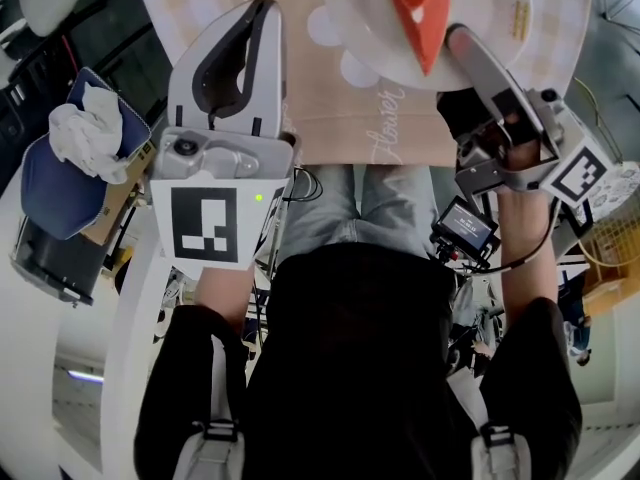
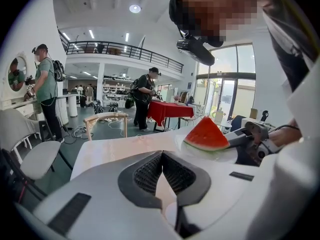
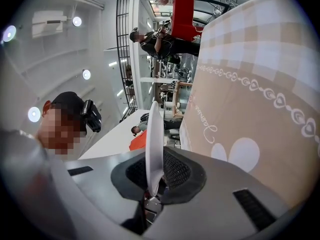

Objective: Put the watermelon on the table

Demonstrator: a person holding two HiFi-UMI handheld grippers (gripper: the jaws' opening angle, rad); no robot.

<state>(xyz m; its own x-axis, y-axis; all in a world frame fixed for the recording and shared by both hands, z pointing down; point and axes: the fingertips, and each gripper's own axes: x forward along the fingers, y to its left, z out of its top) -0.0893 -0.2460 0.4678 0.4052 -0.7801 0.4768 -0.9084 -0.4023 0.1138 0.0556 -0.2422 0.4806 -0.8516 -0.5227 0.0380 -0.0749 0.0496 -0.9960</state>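
Far left: blue bin (image 1: 60,188) with tissue, not in play. Left gripper (image 1: 262,6) is closed on nothing, tips together, pointing far over the near edge of the table (image 1: 330,108). Right of it is the plate (image 1: 350,8) carrying the watermelon (image 1: 420,8), a wedge with its long axis far-to-near and its tip toward the person. Right gripper (image 1: 460,38) is clamped on the plate's near-right rim, just right of the wedge; its own view shows the rim edge-on between the pads. The plate looks raised off the cloth, with a gap showing. Right hand is nearer and carries the load. Next move is likely straight down onto the cloth, keeping the plate level.
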